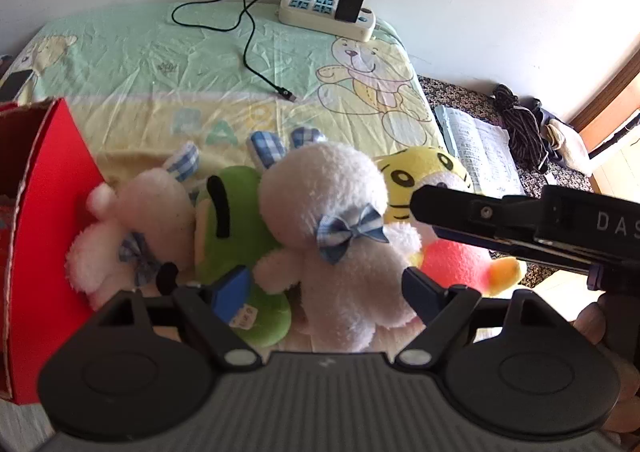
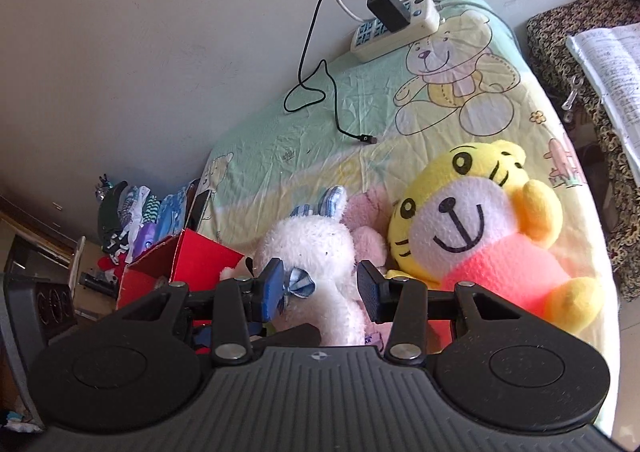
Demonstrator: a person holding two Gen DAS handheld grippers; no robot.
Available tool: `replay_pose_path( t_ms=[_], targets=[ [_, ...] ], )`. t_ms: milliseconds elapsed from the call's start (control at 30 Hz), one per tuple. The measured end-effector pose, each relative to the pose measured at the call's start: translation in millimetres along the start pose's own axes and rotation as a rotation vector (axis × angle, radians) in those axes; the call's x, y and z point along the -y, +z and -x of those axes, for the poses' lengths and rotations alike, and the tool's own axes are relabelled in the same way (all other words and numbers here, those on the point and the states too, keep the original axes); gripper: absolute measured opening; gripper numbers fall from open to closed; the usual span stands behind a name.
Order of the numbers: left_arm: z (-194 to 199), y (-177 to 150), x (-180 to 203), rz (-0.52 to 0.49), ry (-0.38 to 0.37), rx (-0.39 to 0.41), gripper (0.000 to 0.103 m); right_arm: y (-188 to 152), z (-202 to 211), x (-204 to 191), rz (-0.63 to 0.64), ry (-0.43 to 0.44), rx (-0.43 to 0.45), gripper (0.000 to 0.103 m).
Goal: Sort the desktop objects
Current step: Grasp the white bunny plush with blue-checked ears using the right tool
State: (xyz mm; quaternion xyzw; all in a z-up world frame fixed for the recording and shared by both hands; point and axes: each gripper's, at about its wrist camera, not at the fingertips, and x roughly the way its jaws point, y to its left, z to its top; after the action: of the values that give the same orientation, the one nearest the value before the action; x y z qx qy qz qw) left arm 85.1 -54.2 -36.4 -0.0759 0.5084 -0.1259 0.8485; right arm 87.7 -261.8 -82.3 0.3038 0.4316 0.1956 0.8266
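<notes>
A bear-print sheet [image 1: 160, 64] is covering the surface, a red box [image 1: 48, 180] standing at frame left. The left gripper [image 1: 328, 292] is spreading open around the white plush rabbit [image 1: 340, 236] at centre; the right gripper [image 2: 320, 288] is likewise gaping around it.

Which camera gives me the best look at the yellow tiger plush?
The right wrist view: the yellow tiger plush shows its whole face, pink body and yellow limbs, unobstructed. In the left wrist view, the tiger is half hidden behind the white bunny plush and the right gripper's black body.
</notes>
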Motion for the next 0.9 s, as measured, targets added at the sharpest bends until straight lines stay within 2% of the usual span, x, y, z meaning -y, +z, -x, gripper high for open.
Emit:
replay_pose_path(
  t_ms=[100, 267, 400, 567, 767, 900],
  targets=[
    [-3.8, 5.4, -1.8, -0.005, 0.027, 0.016, 0.088, 6.2, -14.3, 3.0, 0.008, 0.031, -0.019, 0.047],
    [-9.5, 12.6, -1.2, -0.029, 0.03, 0.021, 0.088, 10.2, -28.9, 7.0, 0.015, 0.052, -0.059, 0.049],
    [-16.6, 15.0, -0.6, -0.05, 0.027, 0.013, 0.085, 11.5, -38.3, 9.8, 0.027, 0.082, -0.086, 0.052],
    [-26.7, 20.8, -5.7, -0.031, -0.008, -0.016, 0.074, 11.2, -46.5, 19.7, -0.019, 0.115, -0.116, 0.058],
    [-28.4, 18.4, 3.7, -0.075, 0.01, -0.017, 0.07, 6.4, -45.2, 23.4, -0.052, 0.15, -0.137, 0.051],
    [-23.2, 16.4, 3.9, -0.088, -0.006, -0.018, 0.068, 2.5, -38.5, 21.2, -0.061, 0.147, -0.131, 0.049]
  ],
)
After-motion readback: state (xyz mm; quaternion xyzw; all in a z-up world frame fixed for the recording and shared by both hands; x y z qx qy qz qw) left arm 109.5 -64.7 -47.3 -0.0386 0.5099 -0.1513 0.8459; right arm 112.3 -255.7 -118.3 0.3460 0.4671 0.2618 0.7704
